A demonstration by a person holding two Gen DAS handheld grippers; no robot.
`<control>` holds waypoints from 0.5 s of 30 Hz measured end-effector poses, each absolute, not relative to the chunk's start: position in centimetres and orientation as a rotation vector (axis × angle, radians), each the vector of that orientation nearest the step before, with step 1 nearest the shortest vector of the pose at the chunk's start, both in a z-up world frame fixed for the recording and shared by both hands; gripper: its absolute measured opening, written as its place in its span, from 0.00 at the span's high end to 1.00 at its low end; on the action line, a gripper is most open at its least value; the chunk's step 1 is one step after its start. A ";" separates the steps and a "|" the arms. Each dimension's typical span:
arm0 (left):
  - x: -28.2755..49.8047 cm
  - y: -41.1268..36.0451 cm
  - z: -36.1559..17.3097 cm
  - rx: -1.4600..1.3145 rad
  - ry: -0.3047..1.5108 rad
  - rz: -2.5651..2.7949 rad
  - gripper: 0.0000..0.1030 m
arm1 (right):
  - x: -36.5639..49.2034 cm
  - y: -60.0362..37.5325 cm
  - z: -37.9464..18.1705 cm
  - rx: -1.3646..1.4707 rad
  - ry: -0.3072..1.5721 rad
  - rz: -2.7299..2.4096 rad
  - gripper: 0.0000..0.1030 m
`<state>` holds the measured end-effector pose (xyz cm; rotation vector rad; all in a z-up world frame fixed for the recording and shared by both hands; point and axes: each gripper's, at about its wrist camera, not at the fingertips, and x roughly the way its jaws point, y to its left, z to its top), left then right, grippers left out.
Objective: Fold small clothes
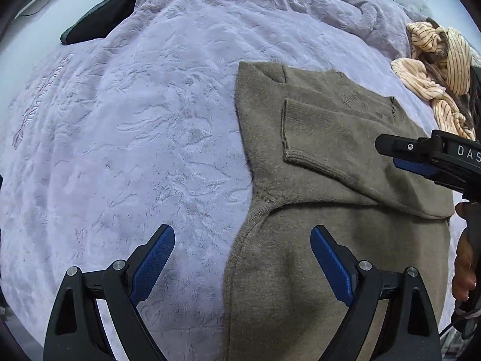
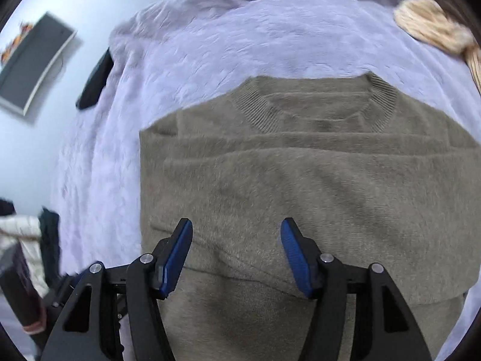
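Observation:
An olive-brown knit sweater [image 1: 330,180] lies folded on a lilac blanket, its sleeve laid across the body. In the right wrist view the same sweater [image 2: 300,180] shows its ribbed collar [image 2: 381,93] at the far end. My left gripper [image 1: 242,240] stands open above the sweater's left edge, one finger over the blanket and one over the knit, nothing between them. My right gripper [image 2: 236,234] hangs open over the sweater's near part, with no cloth pinched. The right gripper [image 1: 421,156] also reaches in from the right edge of the left wrist view.
The lilac blanket [image 1: 135,120] covers the bed and bunches up at the far side. A cream striped garment [image 1: 436,69] lies crumpled at the far right. A dark object [image 1: 102,18] pokes from under the blanket's far left. A hand [image 1: 463,258] shows at the right edge.

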<state>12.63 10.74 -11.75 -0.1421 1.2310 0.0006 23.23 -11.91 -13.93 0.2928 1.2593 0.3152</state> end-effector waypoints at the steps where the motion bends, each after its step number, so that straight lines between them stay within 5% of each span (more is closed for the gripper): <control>1: 13.0 10.8 -11.4 -0.152 1.226 -0.018 0.10 | 23.3 -12.0 -13.7 0.310 1.262 0.309 0.37; 15: 18.9 6.3 -10.2 -0.123 1.213 -0.172 0.10 | 15.7 -30.4 -14.2 0.682 1.271 -0.048 0.37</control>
